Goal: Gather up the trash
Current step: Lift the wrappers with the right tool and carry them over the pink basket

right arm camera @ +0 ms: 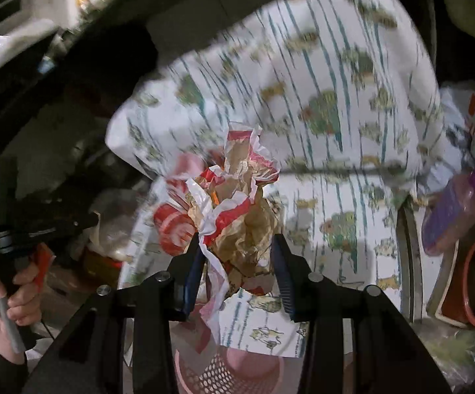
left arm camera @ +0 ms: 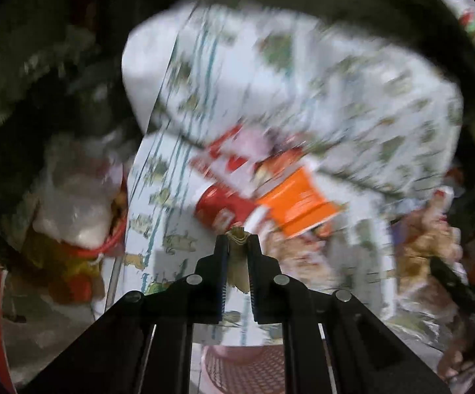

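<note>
Below both grippers sits a pink mesh basket (right arm camera: 224,374), close under the black fingers. That looks like the place for the trash.

Between the fingers of the right gripper (right arm camera: 237,249) is a crumpled food wrapper (right arm camera: 237,203), brown paper with red and white bits. The jaws are part way apart and squeeze the wad from both sides. A long loose strip of it hangs down toward the basket. It may catch on the basket rim and pull the wad out of the grip.

The left gripper (left arm camera: 237,239) has its jaws almost together, pinching a thin folded bit of tan paper (left arm camera: 237,256). Only a small edge is held, so I think it could slip free or tear if the hand jerks. The left view is blurry, so the hand seems to be going fast.

Just past the left fingertips lie a red paper cup (left arm camera: 224,210) and an orange packet (left arm camera: 299,203), on a white cloth with little green animals (right arm camera: 335,105). They are not picked up yet. A quick swing might knock the cup so it rolls away.

Off to the left side, a person's hand (right arm camera: 10,298) grips the other handle.
</note>
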A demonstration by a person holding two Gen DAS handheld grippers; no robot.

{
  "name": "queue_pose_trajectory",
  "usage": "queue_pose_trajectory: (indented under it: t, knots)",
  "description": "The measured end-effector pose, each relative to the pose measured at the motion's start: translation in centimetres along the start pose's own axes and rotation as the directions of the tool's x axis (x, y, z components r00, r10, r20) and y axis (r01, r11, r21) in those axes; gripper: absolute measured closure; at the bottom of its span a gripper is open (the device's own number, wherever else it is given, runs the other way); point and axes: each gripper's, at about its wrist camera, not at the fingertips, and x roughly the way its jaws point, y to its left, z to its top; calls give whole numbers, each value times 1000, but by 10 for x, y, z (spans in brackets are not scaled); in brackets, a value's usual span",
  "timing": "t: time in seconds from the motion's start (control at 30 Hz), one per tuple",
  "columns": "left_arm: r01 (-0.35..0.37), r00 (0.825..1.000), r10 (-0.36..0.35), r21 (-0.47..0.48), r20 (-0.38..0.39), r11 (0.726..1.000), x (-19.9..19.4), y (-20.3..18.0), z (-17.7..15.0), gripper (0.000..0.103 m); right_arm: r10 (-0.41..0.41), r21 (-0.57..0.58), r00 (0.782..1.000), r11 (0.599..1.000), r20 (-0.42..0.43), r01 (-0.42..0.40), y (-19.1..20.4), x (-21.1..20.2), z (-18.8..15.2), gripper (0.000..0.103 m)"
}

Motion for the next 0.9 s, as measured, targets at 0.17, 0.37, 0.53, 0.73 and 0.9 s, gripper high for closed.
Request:
queue_pose_trajectory:
  t: [0.17, 0.37, 0.53, 0.73, 0.9]
  knots:
    - [56, 997, -57, 34, 49, 998, -64, -32, -19, 90, 43, -52, 994, 998, 97, -38, 24, -57, -2, 62]
    - [126, 992, -127, 65, 17, 990, -85, -33, -68, 90, 174, -67, 984, 983, 39, -172, 51, -93, -32, 60]
    - [84, 992, -78, 60, -97, 995, -46, -26, -111, 90, 78, -54, 991, 995, -105, -84, 52, -45, -100, 61]
    - [79, 961, -78, -5, -265, 997, 21, -10, -155, 90, 48, -61, 950, 996, -310, -70, 45, 13, -150, 64]
    - [26, 912, -22, 4, -410, 1000, 76, -4, -184, 90, 24, -56, 903, 997, -428, -54, 45, 47, -174, 60]
